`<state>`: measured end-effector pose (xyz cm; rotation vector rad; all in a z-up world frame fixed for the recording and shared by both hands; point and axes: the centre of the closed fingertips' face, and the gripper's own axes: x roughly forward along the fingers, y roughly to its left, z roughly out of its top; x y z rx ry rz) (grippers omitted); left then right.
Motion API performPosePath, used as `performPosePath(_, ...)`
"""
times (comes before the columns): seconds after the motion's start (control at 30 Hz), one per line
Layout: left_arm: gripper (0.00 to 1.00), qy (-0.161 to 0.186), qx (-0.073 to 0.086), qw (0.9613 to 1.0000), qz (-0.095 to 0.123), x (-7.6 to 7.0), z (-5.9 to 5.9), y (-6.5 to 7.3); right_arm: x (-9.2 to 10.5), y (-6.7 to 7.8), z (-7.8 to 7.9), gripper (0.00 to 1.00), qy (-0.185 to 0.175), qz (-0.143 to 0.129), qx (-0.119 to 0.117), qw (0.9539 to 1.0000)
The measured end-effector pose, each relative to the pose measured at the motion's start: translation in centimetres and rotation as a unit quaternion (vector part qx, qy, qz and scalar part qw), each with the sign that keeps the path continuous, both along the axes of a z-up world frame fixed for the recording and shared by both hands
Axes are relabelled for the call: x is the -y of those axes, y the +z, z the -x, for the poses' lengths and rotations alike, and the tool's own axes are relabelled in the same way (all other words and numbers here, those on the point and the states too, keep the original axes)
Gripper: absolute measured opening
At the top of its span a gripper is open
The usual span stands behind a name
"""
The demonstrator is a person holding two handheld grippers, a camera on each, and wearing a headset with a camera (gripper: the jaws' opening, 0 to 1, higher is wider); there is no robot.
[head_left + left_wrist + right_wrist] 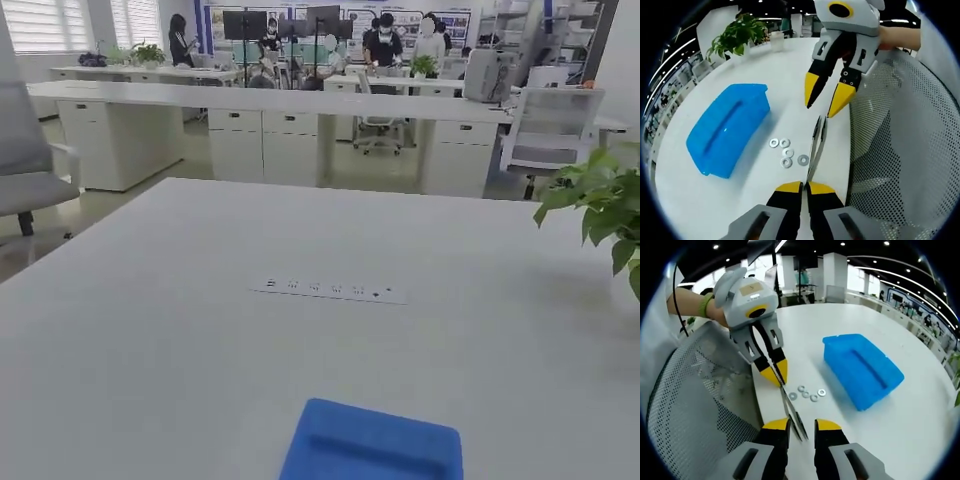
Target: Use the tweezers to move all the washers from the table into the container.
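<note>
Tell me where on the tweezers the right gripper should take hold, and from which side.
Grip the tweezers at mid-length, clear of the end that the left gripper is shut on. The open right gripper faces the free end, so probably come in from there along the shaft, one jaw outside each arm: the arms spread toward that end, so closing would pinch them.

Two claws facing each other, tips close

The left claw (806, 187) is pinched closed on one end of the tweezers (815, 140). The right claw (801, 425) points back at it with its jaws parted and gripping nothing, and a bare hand (895, 37) shows behind its body.
</note>
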<state>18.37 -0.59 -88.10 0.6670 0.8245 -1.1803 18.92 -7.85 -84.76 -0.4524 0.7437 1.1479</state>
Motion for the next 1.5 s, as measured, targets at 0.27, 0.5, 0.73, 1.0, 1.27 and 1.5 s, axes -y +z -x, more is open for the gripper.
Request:
performPosePath(0.27, 0.0, -0.032, 0.012, 0.9994, 0.002, 0.3, 0.4, 0.4, -0.1, -0.1, 0.2, 0.12, 0.013, 0.008, 0.008, 0.9999)
performPosePath(0.5, 0.0, -0.041, 0.037, 0.9981, 0.026, 0.5, 0.5, 3.2, 0.0, -0.4, 0.5, 0.14, 0.02, 0.013, 0.01, 0.9997)
performPosePath(0.73, 0.0, -0.05, 0.055, 0.9964, 0.041, 0.9, 1.5, 6.2, -0.3, -0.5, 0.7, 0.14, 0.034, 0.014, 0.013, 0.9992)
performPosePath(1.0, 0.0, -0.056, 0.066, 0.9953, 0.044, 1.6, 2.3, 8.3, -1.9, -0.2, 1.6, 0.14, 0.074, 0.005, 0.018, 0.9971)
performPosePath(1.27, 0.0, -0.069, 0.068, 0.9942, 0.046, 2.2, 2.6, 9.4, -2.8, -0.5, 2.0, 0.11, 0.101, 0.006, 0.017, 0.9947)
performPosePath(1.5, 0.0, -0.083, 0.064, 0.9933, 0.05, 2.7, 2.9, 10.1, -3.3, -0.9, 2.3, 0.08, 0.125, 0.004, 0.013, 0.9921)
